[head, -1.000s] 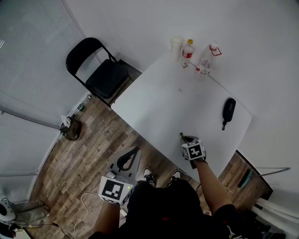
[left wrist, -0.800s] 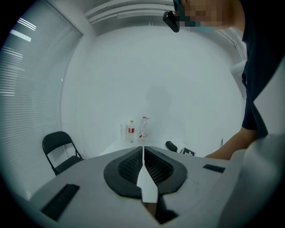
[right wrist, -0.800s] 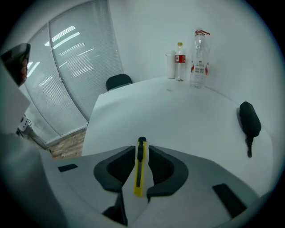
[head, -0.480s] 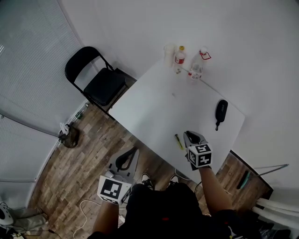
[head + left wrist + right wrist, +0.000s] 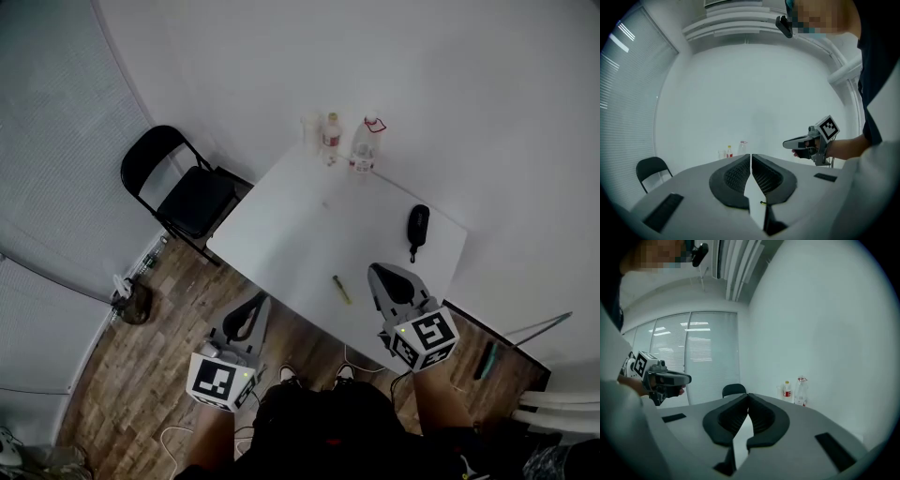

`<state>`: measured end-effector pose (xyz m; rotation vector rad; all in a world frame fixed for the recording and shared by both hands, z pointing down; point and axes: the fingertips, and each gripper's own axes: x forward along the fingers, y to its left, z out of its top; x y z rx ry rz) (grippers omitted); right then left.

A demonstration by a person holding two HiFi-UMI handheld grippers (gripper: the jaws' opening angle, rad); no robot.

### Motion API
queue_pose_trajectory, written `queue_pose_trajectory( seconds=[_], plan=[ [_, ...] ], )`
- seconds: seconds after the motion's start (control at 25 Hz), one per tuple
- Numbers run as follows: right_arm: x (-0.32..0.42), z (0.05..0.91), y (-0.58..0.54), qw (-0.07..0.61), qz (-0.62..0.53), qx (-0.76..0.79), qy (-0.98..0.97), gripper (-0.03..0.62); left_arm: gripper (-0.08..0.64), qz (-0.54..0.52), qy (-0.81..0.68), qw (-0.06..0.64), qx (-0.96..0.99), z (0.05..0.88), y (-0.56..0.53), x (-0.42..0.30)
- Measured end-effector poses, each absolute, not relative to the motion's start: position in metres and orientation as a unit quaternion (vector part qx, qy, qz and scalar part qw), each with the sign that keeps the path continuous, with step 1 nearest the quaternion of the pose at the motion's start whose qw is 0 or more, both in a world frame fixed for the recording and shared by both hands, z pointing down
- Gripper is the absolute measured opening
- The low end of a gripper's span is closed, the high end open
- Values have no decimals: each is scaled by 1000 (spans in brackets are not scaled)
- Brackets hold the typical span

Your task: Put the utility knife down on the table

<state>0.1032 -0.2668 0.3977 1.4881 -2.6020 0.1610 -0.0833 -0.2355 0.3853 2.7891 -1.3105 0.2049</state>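
The utility knife (image 5: pixel 342 290), slim and yellow-green, lies flat on the white table (image 5: pixel 300 225) near its front edge. My right gripper (image 5: pixel 376 271) hovers just right of the knife, apart from it, its jaws shut with nothing between them. My left gripper (image 5: pixel 262 299) hangs off the table's front edge over the floor, also shut and holding nothing. In the left gripper view the shut left gripper (image 5: pixel 750 155) points across the table, with the right gripper (image 5: pixel 786 144) at the right. The right gripper view shows the shut right gripper (image 5: pixel 748 394) and the left gripper (image 5: pixel 686 378) at the left.
A black case (image 5: pixel 417 225) lies at the table's right side. Two bottles (image 5: pixel 330 132) (image 5: pixel 363 146) and a clear cup (image 5: pixel 309 129) stand at the far corner. A black folding chair (image 5: pixel 183 192) stands left of the table on the wood floor.
One second ago my right gripper held the knife at the table's front edge. The knife now lies on the table and the right gripper has drawn back, shut on nothing.
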Motion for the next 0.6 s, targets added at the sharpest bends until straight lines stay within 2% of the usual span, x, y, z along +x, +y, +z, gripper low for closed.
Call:
queue_pose_trajectory(
  seconds=[0.24,0.6],
  plan=[
    [115,351,-233,49,-4,505,-862,21,31,53,-416,9,908,365,-230,-72],
    [137,327,-208,25,-27,530,-847,21,31,43,-405,4,913,359,-224,-58]
  ],
)
